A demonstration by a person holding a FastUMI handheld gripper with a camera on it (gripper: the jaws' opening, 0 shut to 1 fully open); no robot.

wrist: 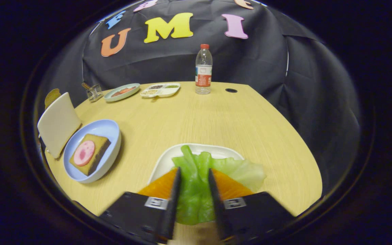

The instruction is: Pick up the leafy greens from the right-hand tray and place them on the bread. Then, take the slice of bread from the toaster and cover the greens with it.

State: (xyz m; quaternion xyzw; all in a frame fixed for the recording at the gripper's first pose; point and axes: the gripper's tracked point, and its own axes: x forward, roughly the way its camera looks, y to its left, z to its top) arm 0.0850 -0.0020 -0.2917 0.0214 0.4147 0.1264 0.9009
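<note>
Where the two fingers of the gripper (194, 175) reach forward, they stand close together with the leafy greens (196, 177) squeezed between them. Both fingers press on the leaf from each side. The greens lie on a white tray (168, 158), and the fingers hide the near part of that tray. One side of the leaf hangs over the tray's far right rim. I cannot tell if the leaf is lifted off the tray or resting on it.

Off to the left of the fingers sits one pale blue bowl (109, 127). In it lies one slice of bread (94, 154) with one round pink slice of meat (84, 153) on top. Just beside the bowl, further left, stands the toaster (58, 124). It is white, and a bit of brown bread (52, 97) pokes up behind it, mostly hidden.

Far beyond the fingers, near the back of the wooden table (199, 119), there are two more dishes. One is a round plate (121, 92) with something orange on it, too small to tell. One is a white divided tray (160, 90) with tiny bits of food. One small metal rack (94, 92) stands left of the plate. One clear water bottle (203, 69) with a red cap stands upright to the right of the divided tray. One small dark hole (231, 90) is in the table near the bottle.
</note>
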